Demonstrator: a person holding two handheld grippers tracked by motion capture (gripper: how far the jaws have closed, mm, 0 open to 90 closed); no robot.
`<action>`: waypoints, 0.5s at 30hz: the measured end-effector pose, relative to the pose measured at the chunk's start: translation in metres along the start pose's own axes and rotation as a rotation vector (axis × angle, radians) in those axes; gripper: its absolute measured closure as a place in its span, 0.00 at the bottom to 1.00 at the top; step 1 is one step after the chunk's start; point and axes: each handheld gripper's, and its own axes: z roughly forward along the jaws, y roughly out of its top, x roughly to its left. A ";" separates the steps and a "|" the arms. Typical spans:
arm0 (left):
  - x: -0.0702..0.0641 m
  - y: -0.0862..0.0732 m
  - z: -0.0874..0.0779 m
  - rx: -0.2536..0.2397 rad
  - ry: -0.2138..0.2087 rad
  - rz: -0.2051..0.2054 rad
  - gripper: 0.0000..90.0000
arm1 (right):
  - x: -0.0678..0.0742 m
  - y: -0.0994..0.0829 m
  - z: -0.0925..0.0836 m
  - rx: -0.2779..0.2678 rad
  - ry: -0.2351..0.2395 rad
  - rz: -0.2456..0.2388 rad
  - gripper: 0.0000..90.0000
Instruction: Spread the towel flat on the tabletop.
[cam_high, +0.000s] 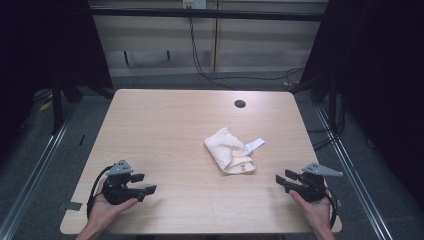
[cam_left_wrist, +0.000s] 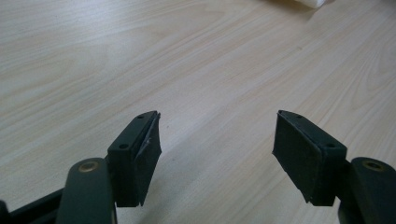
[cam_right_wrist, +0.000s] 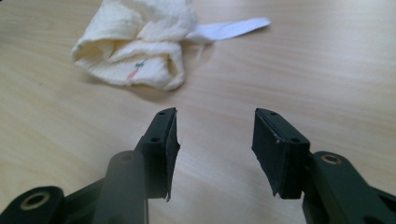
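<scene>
A crumpled cream cloth (cam_high: 229, 150) with a white tag (cam_high: 255, 144) lies a little right of the table's middle. In the right gripper view the cloth (cam_right_wrist: 135, 44) is ahead and to the left, its tag (cam_right_wrist: 229, 28) pointing right. My left gripper (cam_high: 145, 184) rests near the front left edge, held in a hand, open with nothing between its jaws (cam_left_wrist: 217, 154). My right gripper (cam_high: 284, 180) sits near the front right, open and empty (cam_right_wrist: 215, 149), pointing toward the cloth from a short way off. A corner of the cloth (cam_left_wrist: 310, 2) peeks in at the top of the left gripper view.
The light wooden table (cam_high: 165, 125) has a round dark cable hole (cam_high: 240, 103) near its far edge. Dark curtains stand at both sides, and cables run over the floor behind the table. Metal rails flank the table left and right.
</scene>
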 end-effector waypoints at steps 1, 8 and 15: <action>0.001 0.000 0.000 -0.003 -0.002 -0.006 0.35 | -0.001 -0.001 0.001 0.006 0.002 0.000 0.56; 0.002 0.000 0.002 0.010 -0.027 -0.018 0.34 | 0.002 0.000 0.003 0.024 0.070 -0.029 0.58; -0.004 -0.001 -0.002 0.004 -0.008 -0.022 0.36 | 0.007 0.003 0.004 0.035 0.060 -0.051 0.52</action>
